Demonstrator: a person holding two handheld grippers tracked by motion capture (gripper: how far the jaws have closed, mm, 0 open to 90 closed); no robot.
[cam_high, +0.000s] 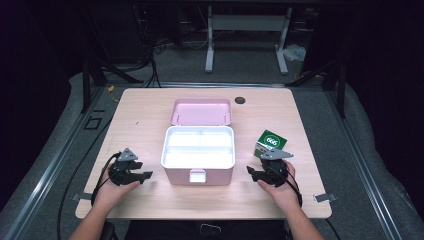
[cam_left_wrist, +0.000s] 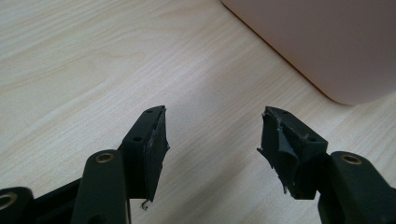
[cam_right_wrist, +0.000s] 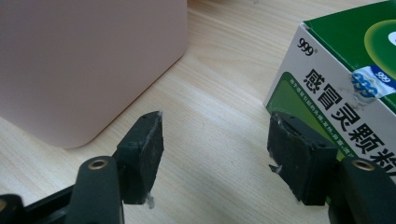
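Left gripper: two black jaws rising from the lower edge, standing apart with bare table showing in the gap between them; nothing held. Left jaw: flat inner pad, frayed at its lower edge, a brass-coloured screw on the arm below it. Right jaw: inner pad rough and torn, scraps of material hanging from it, a like screw beside it. Table: pale wood grain, running across the whole ground of the view. Pink box: upper right corner, plain smooth wall with a rounded lower corner resting on the table, beyond the right jaw's tip and apart from it.
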